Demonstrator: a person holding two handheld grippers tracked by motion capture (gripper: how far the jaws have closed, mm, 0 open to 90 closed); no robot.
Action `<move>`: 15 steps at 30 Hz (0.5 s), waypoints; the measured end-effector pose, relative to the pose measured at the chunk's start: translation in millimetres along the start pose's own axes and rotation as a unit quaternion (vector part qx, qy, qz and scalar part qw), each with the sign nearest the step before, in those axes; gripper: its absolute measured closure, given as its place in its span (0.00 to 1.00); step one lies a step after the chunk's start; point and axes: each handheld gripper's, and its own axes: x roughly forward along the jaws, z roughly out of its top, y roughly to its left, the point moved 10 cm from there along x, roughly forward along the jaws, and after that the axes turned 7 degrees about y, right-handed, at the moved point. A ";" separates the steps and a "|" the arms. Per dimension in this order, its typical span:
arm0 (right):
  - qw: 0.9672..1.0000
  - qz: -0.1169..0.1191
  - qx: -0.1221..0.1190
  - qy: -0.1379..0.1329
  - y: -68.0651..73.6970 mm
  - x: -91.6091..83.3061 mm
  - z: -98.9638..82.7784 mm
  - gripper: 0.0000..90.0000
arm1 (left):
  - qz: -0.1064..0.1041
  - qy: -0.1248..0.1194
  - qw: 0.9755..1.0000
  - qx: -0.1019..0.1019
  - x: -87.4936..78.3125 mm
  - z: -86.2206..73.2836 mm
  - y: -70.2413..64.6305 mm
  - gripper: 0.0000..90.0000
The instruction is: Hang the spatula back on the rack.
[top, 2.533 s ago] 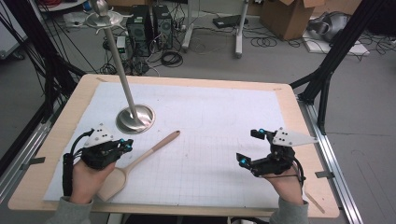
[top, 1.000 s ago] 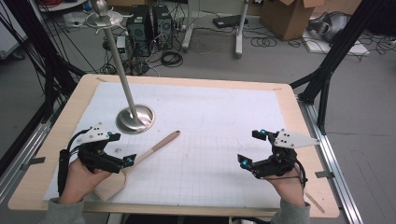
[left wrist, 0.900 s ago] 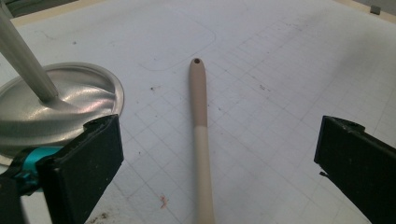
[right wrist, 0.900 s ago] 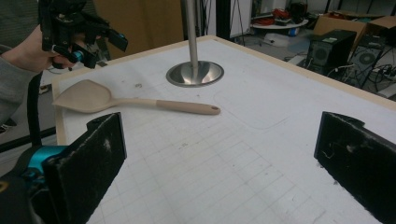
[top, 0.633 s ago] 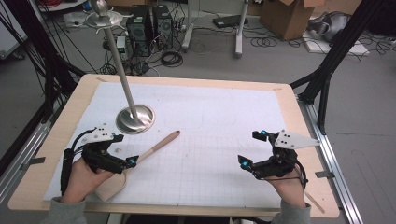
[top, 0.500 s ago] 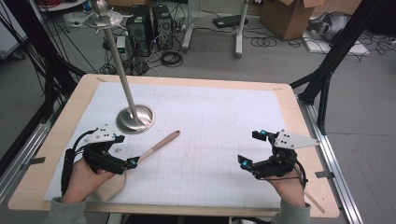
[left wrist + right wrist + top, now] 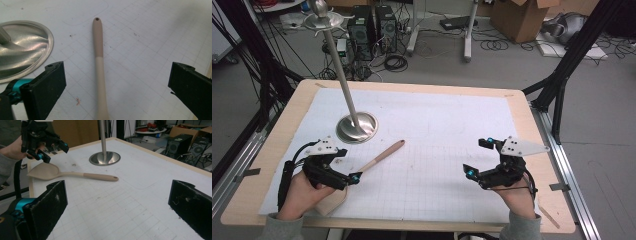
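Spatula (image 7: 362,172) flat on mat; steel stand base (image 7: 356,127) near handle; left claw (image 7: 339,170) released above blade.

High cam overhead; claw cams low, both on spatula (image 7: 99,57).

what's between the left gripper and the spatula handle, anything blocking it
Nothing visible. The left gripper hangs open above the spatula, its handle running up between the two fingers with only bare gridded mat on either side. The metal stand base sits off to one side, apart from the handle.
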 end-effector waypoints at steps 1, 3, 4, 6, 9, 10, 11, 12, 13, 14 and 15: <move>1.000 -0.001 0.001 0.002 -0.1 0.3 -0.4 0.01 | -0.001 0.002 1.000 0.002 1.0 -0.2 0.5 0.02; 1.000 -0.003 0.000 0.003 -0.5 0.0 -1.1 0.01 | -0.001 0.001 1.000 0.002 2.4 1.3 1.2 0.02; 1.000 -0.002 0.003 0.005 0.0 -0.3 -1.7 0.01 | -0.001 0.001 1.000 0.003 2.2 2.0 1.5 0.02; 1.000 -0.004 -0.001 0.003 -0.5 -1.6 -2.0 0.01 | -0.001 -0.001 1.000 0.003 3.0 3.3 1.7 0.02; 1.000 -0.006 0.000 0.001 -0.8 -4.1 -2.7 0.01 | 0.002 0.005 1.000 0.004 4.9 1.7 2.8 0.02; 1.000 -0.005 0.004 0.000 0.0 -5.1 -2.7 0.01 | 0.002 0.006 1.000 0.001 6.1 1.2 3.0 0.02; 1.000 -0.006 0.002 -0.002 -0.4 -5.6 -2.2 0.01 | 0.003 0.009 1.000 0.000 7.1 0.2 3.3 0.02; 1.000 -0.005 0.003 -0.002 0.1 -6.1 -2.2 0.01 | 0.004 0.011 1.000 0.001 8.0 -0.5 3.8 0.02; 1.000 -0.006 0.000 -0.004 0.2 -6.0 -1.4 0.01 | 0.005 0.012 1.000 0.001 9.0 -0.9 4.1 0.02; 1.000 -0.004 0.000 -0.002 1.2 -6.1 -1.7 0.01 | 0.004 0.014 1.000 0.000 9.9 -1.1 3.9 0.02; 1.000 -0.004 0.000 -0.003 1.3 -6.0 -1.5 0.01 | 0.005 0.013 1.000 0.001 10.9 -1.0 4.1 0.02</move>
